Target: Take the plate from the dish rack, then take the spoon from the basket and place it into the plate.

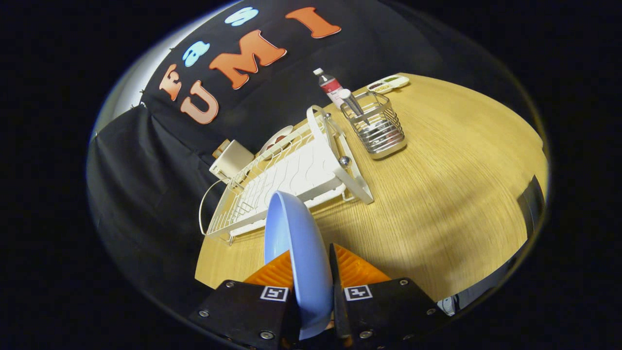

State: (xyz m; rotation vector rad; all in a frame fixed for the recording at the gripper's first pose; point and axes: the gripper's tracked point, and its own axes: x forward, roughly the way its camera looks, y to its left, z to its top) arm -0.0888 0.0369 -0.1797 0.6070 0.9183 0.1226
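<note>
wooden table under us | our gripper has both fingers closed on the blue plate, held on edge clear of the table | white dish rack just beyond the plate | wire basket with the spoon right of the rack
</note>
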